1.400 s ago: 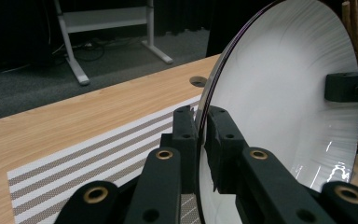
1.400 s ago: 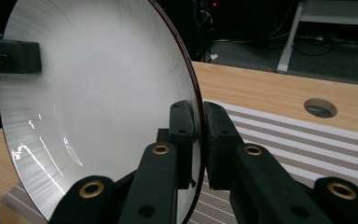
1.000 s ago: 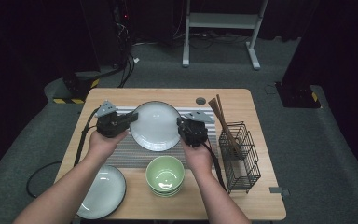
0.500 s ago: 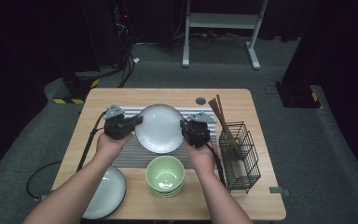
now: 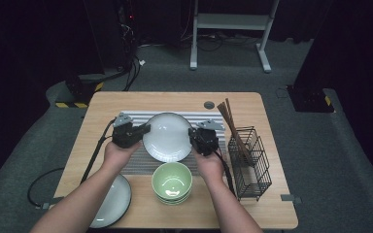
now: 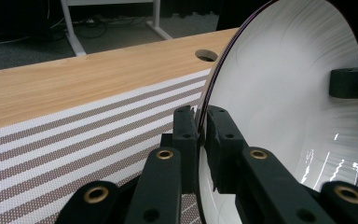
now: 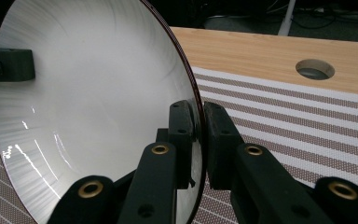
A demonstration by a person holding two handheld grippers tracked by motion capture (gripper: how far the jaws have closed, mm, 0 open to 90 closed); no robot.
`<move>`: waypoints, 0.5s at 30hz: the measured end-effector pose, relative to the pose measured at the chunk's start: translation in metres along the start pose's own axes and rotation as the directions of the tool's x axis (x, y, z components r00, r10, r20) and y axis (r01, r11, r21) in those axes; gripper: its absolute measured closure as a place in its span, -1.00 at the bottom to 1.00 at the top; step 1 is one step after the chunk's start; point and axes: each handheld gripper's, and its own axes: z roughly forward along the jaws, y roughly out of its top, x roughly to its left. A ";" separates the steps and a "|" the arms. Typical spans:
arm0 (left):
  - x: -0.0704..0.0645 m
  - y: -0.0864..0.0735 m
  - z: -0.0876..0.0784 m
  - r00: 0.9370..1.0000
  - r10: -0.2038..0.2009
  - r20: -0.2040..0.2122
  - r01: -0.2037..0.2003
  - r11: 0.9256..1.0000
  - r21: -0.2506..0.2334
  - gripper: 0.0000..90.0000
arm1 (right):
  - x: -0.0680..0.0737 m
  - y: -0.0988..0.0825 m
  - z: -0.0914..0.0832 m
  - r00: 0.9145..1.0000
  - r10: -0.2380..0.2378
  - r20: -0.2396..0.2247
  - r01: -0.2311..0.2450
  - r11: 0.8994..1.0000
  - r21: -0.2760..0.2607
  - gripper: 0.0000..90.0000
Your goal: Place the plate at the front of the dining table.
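Observation:
A white plate [image 5: 168, 136] with a thin dark rim hangs over the striped placemat [image 5: 131, 162], held from both sides. My left gripper [image 5: 144, 129] is shut on its left rim, and in the left gripper view the two black jaws pinch the plate's edge [image 6: 205, 109]. At the opposite rim my right gripper [image 5: 192, 136] is shut too, its jaws clamped on the plate's edge [image 7: 196, 119]. Each gripper view shows the other gripper's jaw at the plate's far side.
A stack of green bowls [image 5: 172, 182] stands just in front of the placemat. Another white plate [image 5: 114, 201] lies at the front left corner. A black wire basket [image 5: 250, 162] holding brown chopsticks [image 5: 230, 121] is at the right. A round hole [image 5: 209, 105] pierces the tabletop behind.
Both grippers and the plate between them have come down toward the placemat and shifted slightly nearer to the person. Both grips are unchanged.

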 end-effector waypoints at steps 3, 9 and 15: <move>0.003 -0.003 0.001 1.000 -0.015 -0.007 0.015 1.000 0.005 0.83 | 0.001 -0.001 0.002 1.000 -0.008 0.003 0.008 1.000 0.007 0.83; 0.005 -0.010 0.000 0.999 -0.034 -0.017 0.034 0.999 0.012 0.83 | 0.001 -0.005 0.005 1.000 -0.014 0.002 0.014 1.000 0.017 0.83; 0.005 -0.015 0.000 0.999 -0.032 -0.031 0.032 0.999 0.015 0.82 | 0.000 -0.012 0.007 1.000 -0.008 -0.004 0.008 1.000 0.019 0.83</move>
